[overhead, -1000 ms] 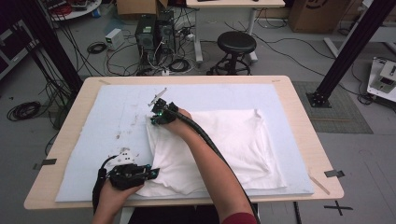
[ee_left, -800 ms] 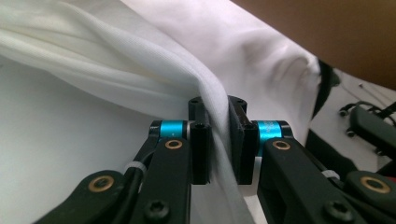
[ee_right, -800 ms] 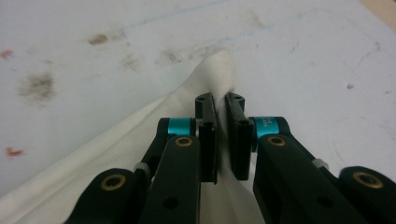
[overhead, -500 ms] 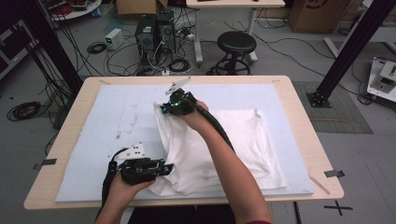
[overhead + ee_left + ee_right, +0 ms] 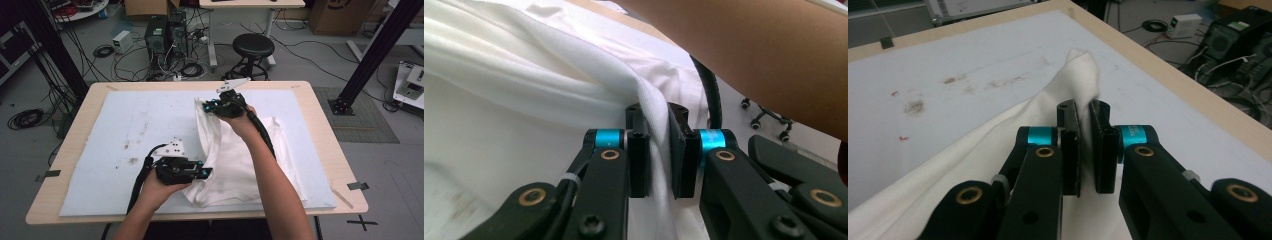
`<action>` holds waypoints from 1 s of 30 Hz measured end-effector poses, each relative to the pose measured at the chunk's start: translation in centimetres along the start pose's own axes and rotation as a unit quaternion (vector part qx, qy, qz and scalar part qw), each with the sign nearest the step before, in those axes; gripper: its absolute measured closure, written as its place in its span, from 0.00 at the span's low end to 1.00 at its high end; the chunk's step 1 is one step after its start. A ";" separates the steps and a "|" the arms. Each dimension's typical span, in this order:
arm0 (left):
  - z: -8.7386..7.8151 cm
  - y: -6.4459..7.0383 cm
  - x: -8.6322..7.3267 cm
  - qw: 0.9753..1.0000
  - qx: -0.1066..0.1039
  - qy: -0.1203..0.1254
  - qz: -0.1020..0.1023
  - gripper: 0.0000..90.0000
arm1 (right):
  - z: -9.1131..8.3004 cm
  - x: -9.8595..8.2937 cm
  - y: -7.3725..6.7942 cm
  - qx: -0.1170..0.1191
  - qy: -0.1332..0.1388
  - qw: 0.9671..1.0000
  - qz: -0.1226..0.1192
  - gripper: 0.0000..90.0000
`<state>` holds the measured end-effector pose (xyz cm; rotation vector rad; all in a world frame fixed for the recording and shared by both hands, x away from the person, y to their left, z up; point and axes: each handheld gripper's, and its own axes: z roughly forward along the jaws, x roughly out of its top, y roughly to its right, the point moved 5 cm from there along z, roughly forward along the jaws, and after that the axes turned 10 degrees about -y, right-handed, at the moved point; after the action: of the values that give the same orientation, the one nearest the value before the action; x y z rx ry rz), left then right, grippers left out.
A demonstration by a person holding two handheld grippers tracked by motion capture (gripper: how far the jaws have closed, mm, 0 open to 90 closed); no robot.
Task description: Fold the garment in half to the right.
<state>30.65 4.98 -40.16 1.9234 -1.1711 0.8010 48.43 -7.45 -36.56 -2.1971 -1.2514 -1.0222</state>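
Now, read from the left of the white cloth across to its right:

Landmark: white cloth [image 5: 235, 160], a garment lying on the pale blue mat [image 5: 110, 135] that covers the table [image 5: 325, 130], its bulk toward the mat's right half

Left gripper [image 5: 202, 173]: at the cloth's near-left edge, jaws pinched on a ridge of the fabric (in the left gripper view the fold [image 5: 656, 125] runs straight up between the two pads)

Stains [image 5: 131, 152]: brownish marks on the mat, left of the cloth and apart from it

Right gripper [image 5: 209, 106]: at the cloth's far-left corner, jaws clamped on a peak of fabric [image 5: 1083, 70] that stands up off the mat

Held edge: the cloth's left side, strung between the two grippers and lifted, with its long axis running near to far

Key relation: the rest of the cloth lies to the right of both grippers, so folding it over would mean carrying the held edge rightward across the flat part; the right forearm [image 5: 270, 170] already crosses above that flat part

Nearer hand: the left one holds the near end, the right one the far end

Judgement: fold looks partway, edge raised but not yet laid down

Risk: sagging middle of the held edge may bunch
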 end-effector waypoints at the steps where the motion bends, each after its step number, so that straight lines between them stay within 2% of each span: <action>1: 0.4 0.0 0.3 1.000 -0.003 -0.002 0.002 0.89 | -0.9 -0.6 0.5 -0.006 0.005 1.000 0.007 0.95; 6: 2.7 0.4 1.7 1.000 -0.020 -0.002 0.007 0.89 | -2.5 -1.8 1.5 -0.020 0.007 1.000 0.017 0.95; 7: 3.6 0.5 2.3 1.000 -0.025 -0.004 0.011 0.89 | -3.3 -2.4 2.1 -0.034 0.006 0.999 0.018 0.95; 8: 3.6 0.5 2.3 1.000 -0.025 -0.004 0.011 0.89 | -3.3 -2.4 2.1 -0.034 0.006 0.999 0.018 0.95; 9: 4.5 0.6 2.9 0.999 -0.030 -0.009 0.014 0.89 | -4.0 -3.1 2.6 -0.043 0.003 0.999 0.023 0.95; 10: 4.5 0.6 2.9 0.999 -0.030 -0.009 0.014 0.89 | -4.0 -3.1 2.6 -0.043 0.003 0.999 0.023 0.95; 14: 6.3 0.8 3.9 0.999 -0.037 -0.017 0.021 0.89 | -5.2 -4.2 3.6 -0.055 0.008 0.998 0.030 0.95; 20: 8.2 1.0 5.2 0.998 -0.051 -0.021 0.026 0.89 | -6.8 -6.1 5.2 -0.066 0.013 0.996 0.052 0.95; 24: 9.6 0.8 5.5 0.997 -0.068 -0.015 0.014 0.89 | -7.8 -7.5 6.3 -0.078 0.009 0.995 0.062 0.95; 25: 10.1 0.7 5.5 0.997 -0.073 -0.019 0.012 0.89 | -8.0 -8.3 6.7 -0.084 -0.006 0.994 0.066 0.95; 27: 11.6 0.6 5.4 0.996 -0.080 -0.029 0.007 0.89 | -8.0 -9.0 6.9 -0.088 -0.007 0.994 0.066 0.95; 30: 12.5 0.5 5.4 0.996 -0.087 -0.031 -0.001 0.89 | -7.9 -9.7 7.1 -0.091 -0.013 0.993 0.070 0.95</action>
<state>33.96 -8.00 -42.44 1.8166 -1.2341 0.6220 48.24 -21.72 -38.83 -2.4037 -1.0343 -1.0909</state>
